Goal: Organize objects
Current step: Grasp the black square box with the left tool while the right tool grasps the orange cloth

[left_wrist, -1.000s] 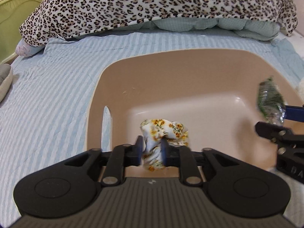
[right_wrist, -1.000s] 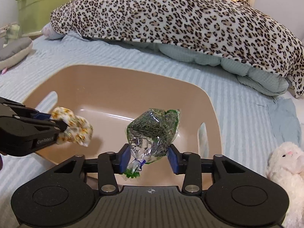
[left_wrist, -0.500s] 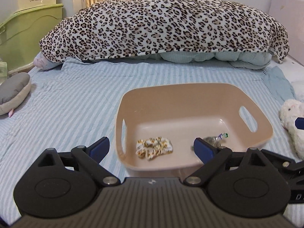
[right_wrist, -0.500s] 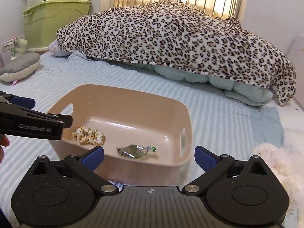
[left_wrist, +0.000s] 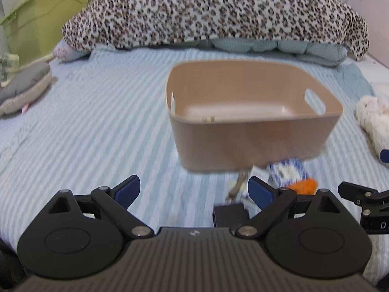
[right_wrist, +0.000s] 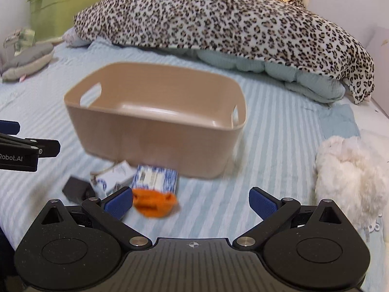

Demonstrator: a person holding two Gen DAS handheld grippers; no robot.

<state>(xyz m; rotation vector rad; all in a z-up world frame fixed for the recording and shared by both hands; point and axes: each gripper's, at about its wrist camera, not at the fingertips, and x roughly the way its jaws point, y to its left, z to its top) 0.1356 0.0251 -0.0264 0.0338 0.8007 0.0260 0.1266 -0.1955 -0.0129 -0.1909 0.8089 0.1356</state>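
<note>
Left gripper [left_wrist: 194,189] spread wide, blue pads apart, nothing between them, low over the striped bedsheet [left_wrist: 97,121]. Right gripper [right_wrist: 190,203] likewise wide apart and holding nothing. Beige basket [left_wrist: 255,143] resting on the sheet at twelve to one o'clock from the left gripper, eleven o'clock from the right; only a speck of patterned fabric visible over its near rim. Just before the basket's near wall, a blurred cluster: blue-and-white packet [right_wrist: 155,177], orange item [right_wrist: 153,203] touching it at six o'clock, white packet [right_wrist: 114,176] and black block [right_wrist: 75,189] at nine o'clock. Leopard blanket [right_wrist: 218,24] beyond the basket; white plush toy [right_wrist: 350,170] at three o'clock.
</note>
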